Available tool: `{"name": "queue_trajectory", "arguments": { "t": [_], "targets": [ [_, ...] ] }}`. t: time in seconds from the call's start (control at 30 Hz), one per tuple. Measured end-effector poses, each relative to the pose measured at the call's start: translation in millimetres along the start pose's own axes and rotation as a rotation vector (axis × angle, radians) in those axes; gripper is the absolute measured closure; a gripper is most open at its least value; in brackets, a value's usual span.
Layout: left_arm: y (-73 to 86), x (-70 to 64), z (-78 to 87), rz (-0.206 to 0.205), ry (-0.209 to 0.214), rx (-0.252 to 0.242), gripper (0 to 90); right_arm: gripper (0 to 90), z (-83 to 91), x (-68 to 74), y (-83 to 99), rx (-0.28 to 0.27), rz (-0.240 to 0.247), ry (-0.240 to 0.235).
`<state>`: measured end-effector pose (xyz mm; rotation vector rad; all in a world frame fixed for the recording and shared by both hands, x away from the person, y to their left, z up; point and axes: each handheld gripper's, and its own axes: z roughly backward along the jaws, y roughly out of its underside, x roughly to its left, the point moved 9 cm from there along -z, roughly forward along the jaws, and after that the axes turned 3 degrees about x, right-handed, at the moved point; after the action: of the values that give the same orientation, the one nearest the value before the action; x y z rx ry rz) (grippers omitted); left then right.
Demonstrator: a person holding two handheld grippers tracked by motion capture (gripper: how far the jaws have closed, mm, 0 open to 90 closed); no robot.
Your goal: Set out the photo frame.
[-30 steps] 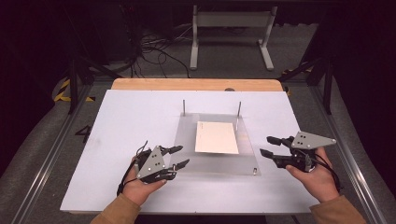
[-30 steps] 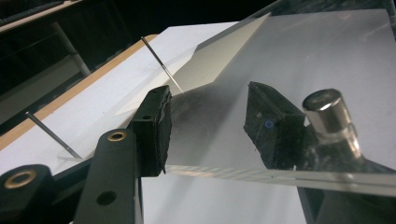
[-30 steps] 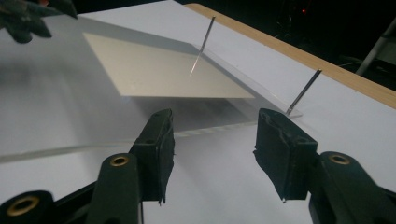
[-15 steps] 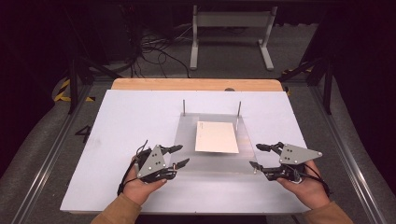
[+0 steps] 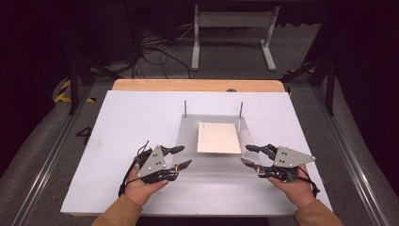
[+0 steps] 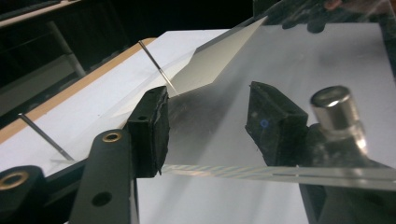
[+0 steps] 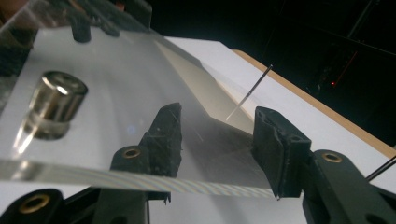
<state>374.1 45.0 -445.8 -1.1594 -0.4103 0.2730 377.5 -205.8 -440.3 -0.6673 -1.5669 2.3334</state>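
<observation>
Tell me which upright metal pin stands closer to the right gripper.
The right-hand pin, at the clear plate's far right corner; the other pin stands toward the left gripper's side.

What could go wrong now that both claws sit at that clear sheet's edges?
Both grippers, left and right, stand open around the clear plate, one jaw above and one below. Closing unevenly could tilt it, and the paper sheet might slide off. The plate might also catch on the two thin upright pins at its far edge.

Card [image 5: 219, 137] on plate [image 5: 188, 162], pins [image 5: 185, 108] behind
</observation>
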Motion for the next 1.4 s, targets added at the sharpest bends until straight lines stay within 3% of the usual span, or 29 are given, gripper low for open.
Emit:
{"name": "queue_trajectory", "arguments": {
  "t": [0.03, 0.2, 0.33, 0.5, 0.67, 0.83, 1.0, 1.17, 1.4],
  "targets": [
    [0.6, 1.2, -0.1, 0.008, 0.009, -0.01, 46.4, 50.1, 0.2, -0.5, -0.2, -0.017, -0.02, -0.006],
    [1.7, 4.1, -1.0, 0.015, 0.013, -0.024, 45.5, 50.2, -0.2, -0.5, -2.0, -0.015, -0.021, -0.007],
    [2.0, 7.2, -1.4, -0.049, -0.025, -0.005, 51.9, 51.0, 0.2, -1.4, -4.3, -0.01, -0.021, 0.001],
    [-5.0, 10.0, -0.5, -0.064, -0.058, -0.015, 55.2, 51.9, 1.6, -4.5, -9.5, -0.002, -0.027, 0.01],
    [-21.0, 12.7, 3.6, -0.084, -0.086, -0.047, 56.8, 52.5, 6.1, -12.5, -23.0, -0.039, -0.029, 0.026],
    [-33.0, 14.6, 6.4, -0.094, -0.108, -0.071, 57.7, 56.1, 10.8, -17.6, -34.3, -0.051, 0.032, 0.098],
    [-50.2, 19.6, 12.7, -0.112, -0.134, -0.104, 58.5, 57.1, 14.1, -20.9, -44.4, -0.078, 0.053, 0.124],
    [-77.1, 25.6, 24.2, -0.15, -0.179, -0.158, 60.4, 60.5, 24.0, -25.9, -72.0, -0.13, 0.123, 0.181],
    [-97.7, 26.9, 31.2, -0.164, -0.194, -0.178, 62.5, 61.5, 34.4, -29.3, -92.8, -0.165, 0.164, 0.225]
  ]
}}
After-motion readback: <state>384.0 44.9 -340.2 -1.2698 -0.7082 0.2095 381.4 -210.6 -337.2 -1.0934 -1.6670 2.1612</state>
